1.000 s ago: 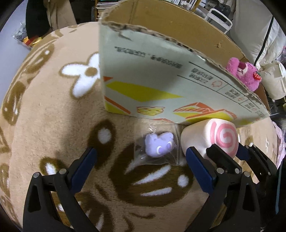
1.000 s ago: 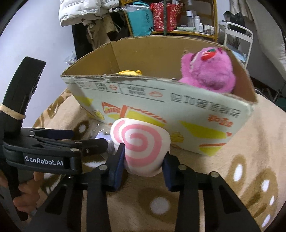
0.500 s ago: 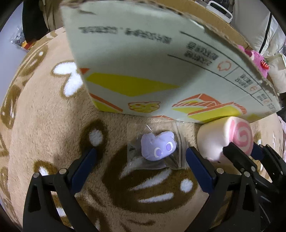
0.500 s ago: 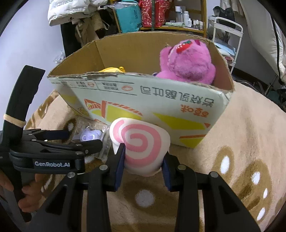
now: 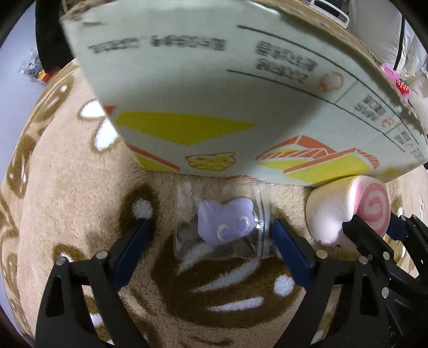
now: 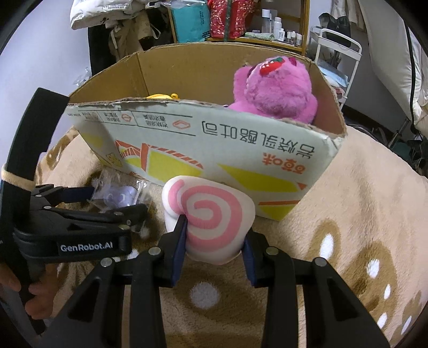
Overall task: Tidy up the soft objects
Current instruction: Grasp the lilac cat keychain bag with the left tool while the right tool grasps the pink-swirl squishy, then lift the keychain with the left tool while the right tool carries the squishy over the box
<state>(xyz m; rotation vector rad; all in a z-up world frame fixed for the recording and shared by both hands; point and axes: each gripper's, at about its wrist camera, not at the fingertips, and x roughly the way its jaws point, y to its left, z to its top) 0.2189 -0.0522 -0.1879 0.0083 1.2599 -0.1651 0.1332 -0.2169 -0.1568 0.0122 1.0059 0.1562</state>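
Note:
A purple squishy toy in a clear bag (image 5: 224, 227) lies on the beige blanket in front of the cardboard box (image 5: 214, 107). My left gripper (image 5: 211, 241) is open, its fingers on either side of the bag. My right gripper (image 6: 214, 241) is shut on a white plush roll with a pink swirl (image 6: 211, 216), also seen in the left wrist view (image 5: 347, 211), just in front of the box wall (image 6: 214, 150). A pink plush bear (image 6: 275, 91) sits inside the box. The purple toy also shows in the right wrist view (image 6: 117, 196).
A yellow item (image 6: 160, 96) peeks over the box rim. The patterned blanket (image 6: 361, 214) spreads to the right. Shelves with bottles and bags (image 6: 240, 24) stand behind the box, and a white cart (image 6: 337, 48) at the back right.
My left gripper has moved forward so its fingers now flank the bagged purple toy. My right gripper keeps hold of the swirl roll and has lifted slightly.

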